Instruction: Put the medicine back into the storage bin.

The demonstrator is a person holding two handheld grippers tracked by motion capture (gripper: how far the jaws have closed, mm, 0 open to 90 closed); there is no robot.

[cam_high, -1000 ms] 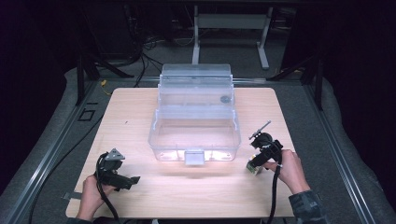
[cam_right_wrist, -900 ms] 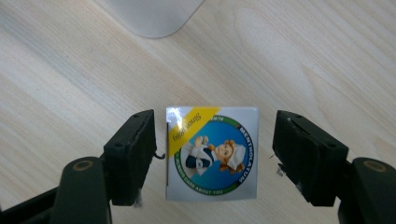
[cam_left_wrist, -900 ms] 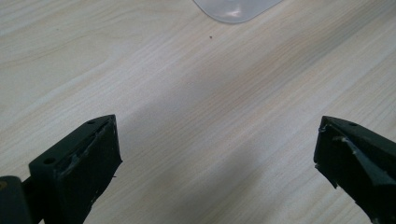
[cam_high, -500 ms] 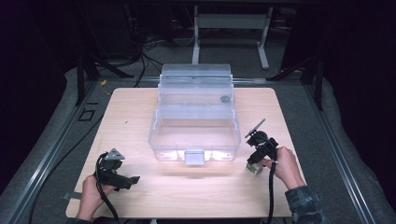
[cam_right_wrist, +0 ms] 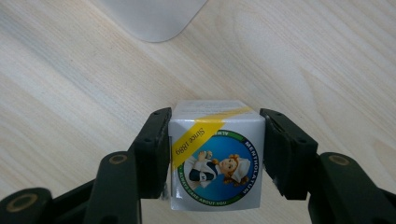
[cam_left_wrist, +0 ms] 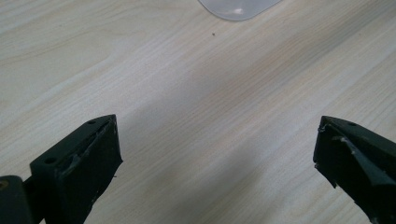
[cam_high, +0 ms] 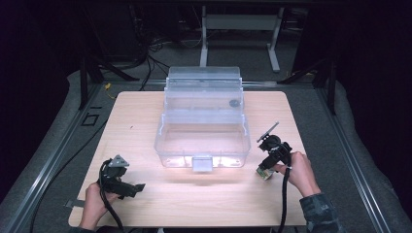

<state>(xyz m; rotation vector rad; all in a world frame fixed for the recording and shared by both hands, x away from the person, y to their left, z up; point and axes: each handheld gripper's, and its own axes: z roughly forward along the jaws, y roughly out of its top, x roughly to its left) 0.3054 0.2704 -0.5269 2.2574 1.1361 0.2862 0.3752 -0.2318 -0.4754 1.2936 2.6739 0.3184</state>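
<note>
Right gripper [cam_right_wrist: 215, 154] closed on small white cardboard box [cam_right_wrist: 215, 156] with round green-and-blue label and yellow diagonal stripe; both black pads pressed flat against opposite box sides, jaws just drawn in onto it. Box seen end-on in right gripper view, label facing camera. In high view, same box [cam_high: 264, 174] held low at right gripper [cam_high: 266, 171], just off front right corner of clear plastic storage bin [cam_high: 201, 127], apart from bin wall; contact with table below cannot be told. Right hand [cam_high: 297, 171] wrapped round gripper body, cable trailing toward near edge.

Clear plastic storage bin placed centrally on light wooden table [cam_high: 145, 111], lid raised behind it, latch tab at middle of front wall. Small dark object [cam_high: 233, 103] visible toward bin's back right; nature cannot be told.

Left gripper [cam_high: 127, 187] well off bin's front left corner, near table's front edge, held in left hand [cam_high: 95, 204], grey three-cornered plate on top. Left gripper [cam_left_wrist: 215, 154] jaws spread wide in left gripper view, nothing between them, bare wood beneath; rounded translucent corner of bin [cam_left_wrist: 238, 8] at top of that view.
</note>
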